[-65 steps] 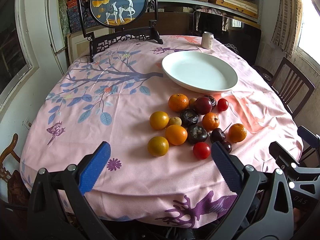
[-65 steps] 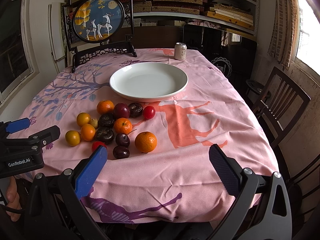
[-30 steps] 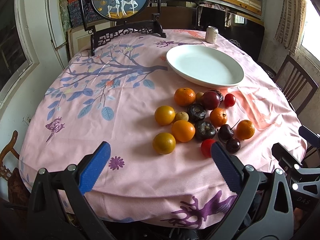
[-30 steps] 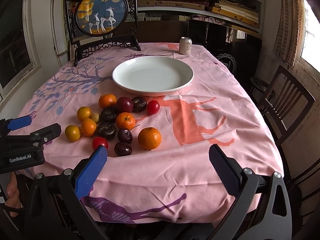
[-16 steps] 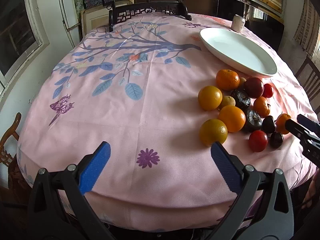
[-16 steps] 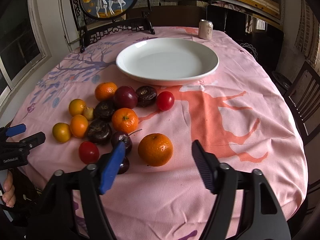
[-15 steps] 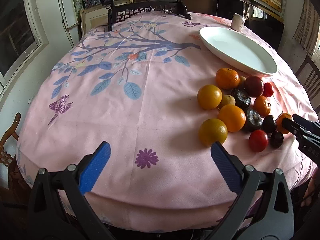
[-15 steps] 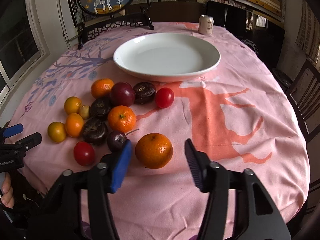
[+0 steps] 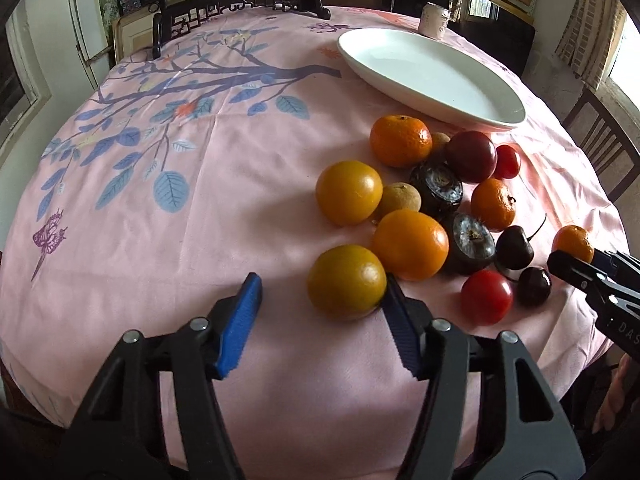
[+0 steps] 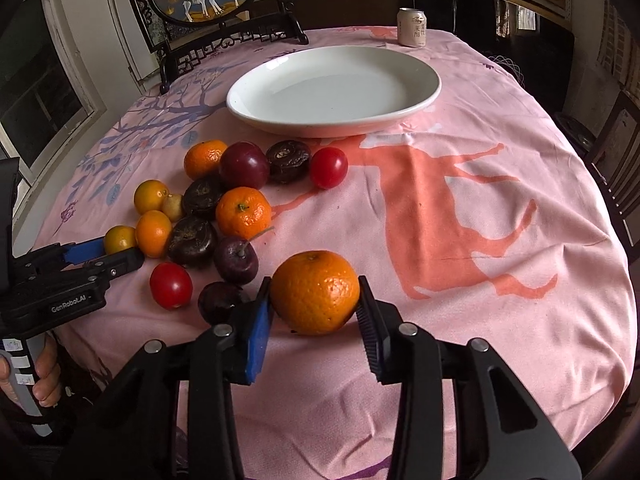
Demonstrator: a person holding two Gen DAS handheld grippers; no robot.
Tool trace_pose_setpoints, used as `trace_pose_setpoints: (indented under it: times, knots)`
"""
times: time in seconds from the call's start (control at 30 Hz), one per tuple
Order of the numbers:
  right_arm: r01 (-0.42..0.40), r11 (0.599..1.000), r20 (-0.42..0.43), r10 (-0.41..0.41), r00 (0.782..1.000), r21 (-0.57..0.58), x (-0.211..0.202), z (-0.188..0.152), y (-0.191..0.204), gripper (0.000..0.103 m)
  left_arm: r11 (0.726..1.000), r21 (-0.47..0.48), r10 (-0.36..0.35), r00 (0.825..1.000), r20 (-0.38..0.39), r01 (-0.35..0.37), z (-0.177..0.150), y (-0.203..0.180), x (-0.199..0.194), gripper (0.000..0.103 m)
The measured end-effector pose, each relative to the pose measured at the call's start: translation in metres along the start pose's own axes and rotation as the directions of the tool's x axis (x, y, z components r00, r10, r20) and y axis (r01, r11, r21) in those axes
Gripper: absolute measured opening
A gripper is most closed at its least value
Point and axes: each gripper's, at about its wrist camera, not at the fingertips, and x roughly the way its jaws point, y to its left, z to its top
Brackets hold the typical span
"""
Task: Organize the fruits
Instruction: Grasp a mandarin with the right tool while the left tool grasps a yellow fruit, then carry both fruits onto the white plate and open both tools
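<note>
Since half a second ago, your right gripper [image 10: 316, 308] has closed onto the round orange mandarin [image 10: 315, 292]; your left gripper [image 9: 320, 312], narrowed but still released, brackets the yellow-orange citrus [image 9: 346, 282] at 12 o'clock.

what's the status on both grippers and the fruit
Right gripper shut on big tangerine. Left gripper open around yellow orange. Plate empty, path unobstructed.

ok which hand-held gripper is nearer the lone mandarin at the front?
Right. The right hand-held gripper has the mandarin between its fingers; the left hand-held gripper is across the pile, around a yellow-orange fruit.
</note>
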Motion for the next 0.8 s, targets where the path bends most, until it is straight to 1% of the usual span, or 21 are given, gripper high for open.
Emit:
trace_pose_setpoints:
  times: [0.03,0.1,0.17,0.33,0.4,0.47,0.53,0.63,0.7,0.8]
  knots:
    - [-0.002,1.0,0.001,0.002,1.0,0.005,0.0,0.0,-0.001,0.041,1.0,0.001,-0.005,1.0,0.003,0.005,0.001,-0.001,0.001,0.057]
    - [-0.004,1.0,0.004,0.004,1.0,0.008,0.0,0.0,-0.002,0.041,0.999,-0.005,-0.042,0.999,0.013,0.042,0.003,-0.002,0.0,0.037]
    - [-0.006,1.0,0.014,0.006,1.0,0.007,-0.002,0.001,-0.002,0.041,0.998,-0.014,-0.064,0.998,0.021,0.064,0.004,-0.001,-0.003,0.036]
    - [-0.011,1.0,0.042,0.011,0.999,0.006,-0.01,0.004,-0.001,0.041,0.997,-0.015,-0.074,0.997,0.038,0.075,0.005,-0.002,-0.012,0.036]
    - [-0.023,1.0,0.046,0.022,0.999,0.01,-0.011,0.008,-0.003,0.041,0.997,-0.007,-0.076,0.996,0.045,0.076,0.009,-0.004,-0.018,0.036]
    - [-0.029,1.0,0.053,0.029,0.998,0.001,-0.014,0.017,-0.005,0.041,0.996,0.007,-0.093,0.994,0.05,0.093,0.019,-0.006,-0.026,0.036]
    - [-0.03,0.999,0.069,0.031,0.997,-0.025,-0.018,0.037,-0.007,0.041,0.993,0.033,-0.113,0.991,0.068,0.111,0.041,-0.011,-0.037,0.036]
    - [-0.031,0.997,0.12,0.04,0.992,-0.072,-0.021,0.085,-0.012,0.041,0.988,0.07,-0.143,0.986,0.085,0.137,0.098,-0.024,-0.043,0.036]
    - [-0.04,0.995,0.144,0.053,0.988,-0.095,-0.013,0.125,-0.016,0.041,0.99,0.075,-0.129,0.988,0.083,0.123,0.146,-0.035,-0.031,0.036]
    - [-0.03,0.99,0.129,0.048,0.99,-0.14,0.022,0.179,-0.019,0.041,0.993,0.061,-0.106,0.993,0.049,0.103,0.213,-0.051,0.01,0.036]
